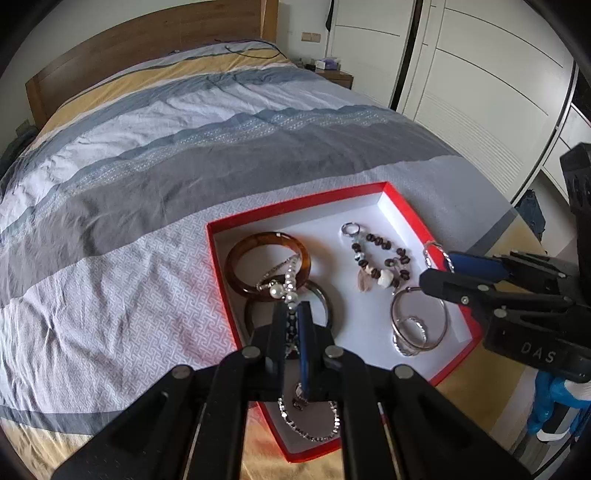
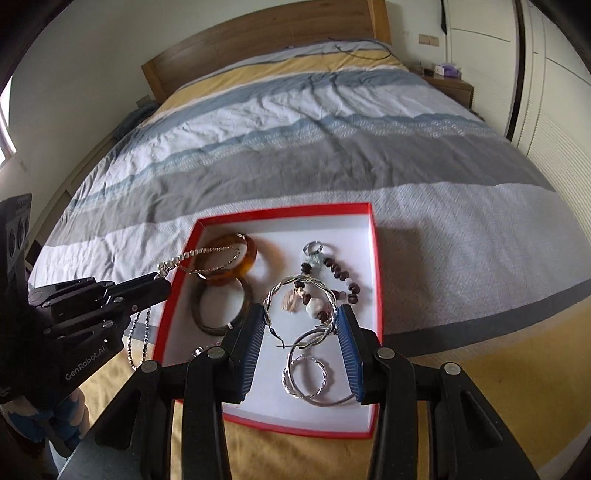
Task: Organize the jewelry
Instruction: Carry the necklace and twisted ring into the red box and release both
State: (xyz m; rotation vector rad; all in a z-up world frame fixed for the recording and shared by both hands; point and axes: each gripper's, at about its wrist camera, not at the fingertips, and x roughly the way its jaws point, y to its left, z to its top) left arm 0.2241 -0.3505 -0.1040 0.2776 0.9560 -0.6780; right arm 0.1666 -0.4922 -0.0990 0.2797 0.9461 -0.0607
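Note:
A red box [image 1: 295, 201] [image 2: 284, 210] with a white floor lies on the bed. In it are an amber bangle [image 1: 236, 254] [image 2: 251, 254], a dark bangle [image 1: 325, 299] [image 2: 199, 317], a brown beaded bracelet [image 1: 384, 258] [image 2: 343, 277], a small ring [image 1: 350, 229] [image 2: 314, 247] and silver hoops [image 1: 417, 325] [image 2: 314, 376]. My left gripper [image 1: 293, 306] [image 2: 162, 284] is shut on a silver pearl chain [image 1: 280, 291] [image 2: 199, 253] at the box's left rim, its loop dangling below. Over the box's right half, my right gripper [image 2: 301, 325] [image 1: 437, 267] grips a twisted silver hoop [image 2: 291, 280] [image 1: 432, 244] between its blue pads.
The box rests near the foot of a bed with a grey, white and yellow striped duvet [image 1: 166, 155]. A wooden headboard [image 2: 258, 33] stands at the far end, a nightstand [image 1: 338, 77] beside it, and white wardrobe doors [image 1: 480, 92] along the right.

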